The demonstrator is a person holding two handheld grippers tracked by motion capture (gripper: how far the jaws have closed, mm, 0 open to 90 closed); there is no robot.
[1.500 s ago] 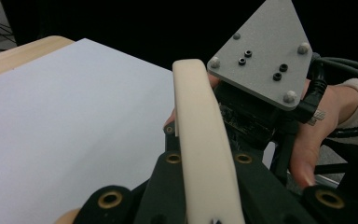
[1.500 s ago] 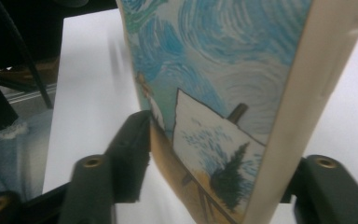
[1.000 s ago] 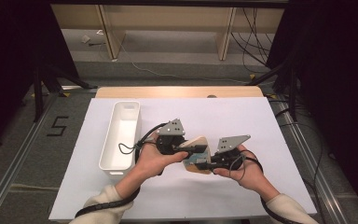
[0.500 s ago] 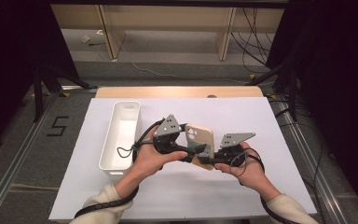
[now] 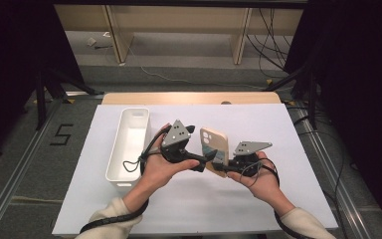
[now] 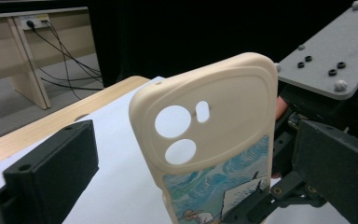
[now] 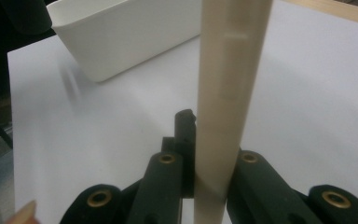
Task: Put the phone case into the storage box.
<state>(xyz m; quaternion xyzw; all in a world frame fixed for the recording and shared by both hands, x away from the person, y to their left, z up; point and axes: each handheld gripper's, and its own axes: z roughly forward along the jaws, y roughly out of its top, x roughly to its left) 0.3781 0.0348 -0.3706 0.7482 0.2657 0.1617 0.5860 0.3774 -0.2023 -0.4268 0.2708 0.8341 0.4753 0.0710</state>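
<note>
Matt cream plastic phone case (image 6: 214,135)

Right claw (image 7: 204,182) clamped on the cream phone case (image 7: 230,79), edge-on and standing upright between the black jaws. Behind it, the white bin (image 7: 121,35) sits on the white worktop (image 7: 307,93), well apart from the case.

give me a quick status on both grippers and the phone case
Left gripper jaws just opened, off the phone case. Right gripper shut on its lower end, case upright above table. Nothing in the way.
</note>
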